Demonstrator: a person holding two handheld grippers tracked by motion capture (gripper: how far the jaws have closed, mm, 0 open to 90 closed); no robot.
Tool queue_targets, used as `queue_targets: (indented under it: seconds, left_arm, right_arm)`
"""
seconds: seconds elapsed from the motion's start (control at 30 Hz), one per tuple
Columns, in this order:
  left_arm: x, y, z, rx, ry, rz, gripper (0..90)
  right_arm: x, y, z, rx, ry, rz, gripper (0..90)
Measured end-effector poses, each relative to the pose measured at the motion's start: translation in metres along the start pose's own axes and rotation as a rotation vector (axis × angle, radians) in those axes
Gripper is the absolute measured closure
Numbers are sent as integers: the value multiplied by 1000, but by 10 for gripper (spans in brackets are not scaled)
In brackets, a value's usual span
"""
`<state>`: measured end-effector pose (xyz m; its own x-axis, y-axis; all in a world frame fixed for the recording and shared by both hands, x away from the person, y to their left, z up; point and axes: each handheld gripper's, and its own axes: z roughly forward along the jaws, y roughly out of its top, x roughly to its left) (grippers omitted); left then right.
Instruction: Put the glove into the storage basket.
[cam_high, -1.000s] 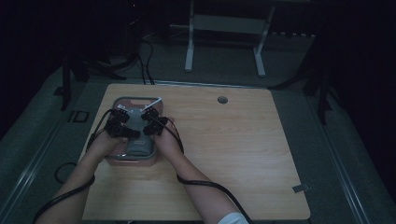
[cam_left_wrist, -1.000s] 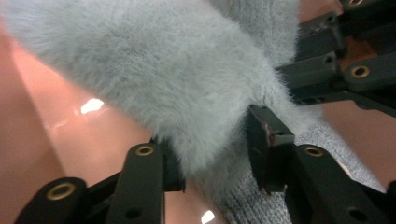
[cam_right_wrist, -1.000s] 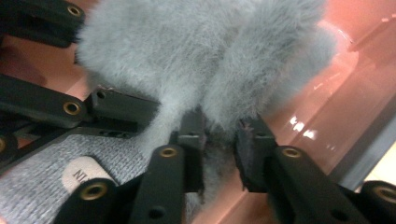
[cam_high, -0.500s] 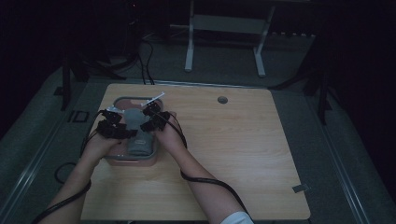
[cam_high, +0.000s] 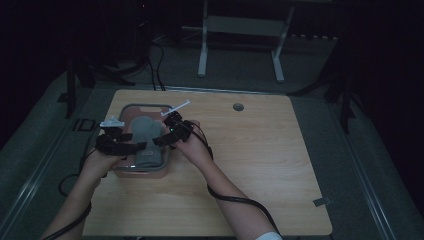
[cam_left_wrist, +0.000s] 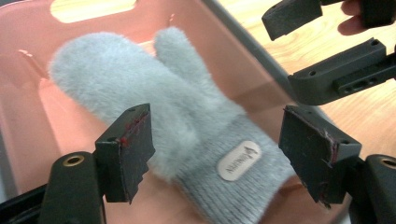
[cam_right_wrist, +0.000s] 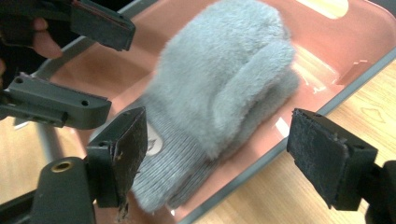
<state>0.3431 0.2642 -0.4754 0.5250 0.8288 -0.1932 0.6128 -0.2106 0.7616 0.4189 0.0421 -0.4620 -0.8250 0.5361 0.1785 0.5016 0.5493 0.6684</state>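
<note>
Lying flat inside the pink tray (cam_high: 125, 172) on the surface (cam_high: 260, 165), the grey mitten (cam_left_wrist: 187, 116) sits released, since left gripper (cam_high: 119, 141) and right gripper (cam_high: 167, 134) hover beside it, jaws just opened and empty.

One grey mitten (cam_left_wrist: 187, 116), one pink tray (cam_left_wrist: 28, 121), two claws.
</note>
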Motion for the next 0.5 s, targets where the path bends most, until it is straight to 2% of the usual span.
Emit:
queue_targets:
  seconds: [0.1, 0.23, 0.47, 0.5]
  left_arm:
    - [-8, -4, -4, -26, -11, 15, 200]
    - [-19, -10, -9, -33, -27, 43, 200]
    - [-32, -16, -17, -61, -44, 60, 201]
    - [-36, -20, -22, -86, -52, 71, 201]
  right_arm:
    - [3, -4, -7, -16, 6, -25, 181]
    - [9, -10, -14, -26, 9, -54, 181]
    - [16, -18, -20, -34, 12, -81, 181]
    - [18, -23, -22, -36, 9, -94, 181]
